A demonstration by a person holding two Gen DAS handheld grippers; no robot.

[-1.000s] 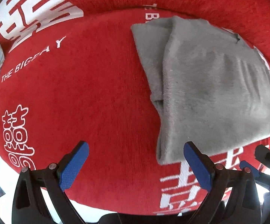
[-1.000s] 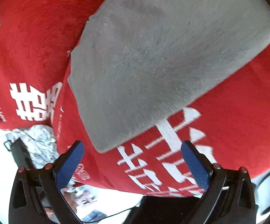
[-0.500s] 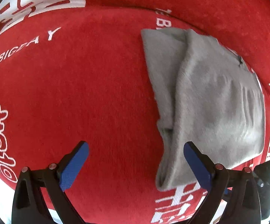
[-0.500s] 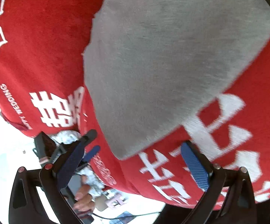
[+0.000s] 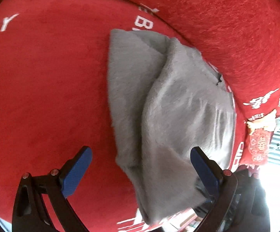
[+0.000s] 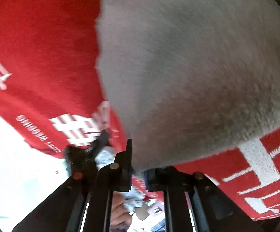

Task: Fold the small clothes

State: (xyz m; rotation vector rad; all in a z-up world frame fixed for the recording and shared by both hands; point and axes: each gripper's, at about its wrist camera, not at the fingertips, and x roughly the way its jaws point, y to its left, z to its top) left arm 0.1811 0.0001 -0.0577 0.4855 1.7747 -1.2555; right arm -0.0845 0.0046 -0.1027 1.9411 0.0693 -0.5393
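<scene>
Right gripper pinches the grey garment's near corner; the left is yet to grip.

The grey fleece garment [image 5: 178,116], already doubled lengthwise, lies on the red cushion [image 5: 43,96] with its near corner at the front edge; the right gripper [image 6: 138,171] has just clamped onto that corner; the left gripper [image 5: 140,166], jaws spread wide, tilts steeply down astride the other near corner; it should bite both layers before lifting, level with the right.

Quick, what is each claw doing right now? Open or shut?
Left claw: open, holding nothing; the grey cloth lies between its fingers.
Right claw: has just closed, shut on the cloth's corner.
</scene>
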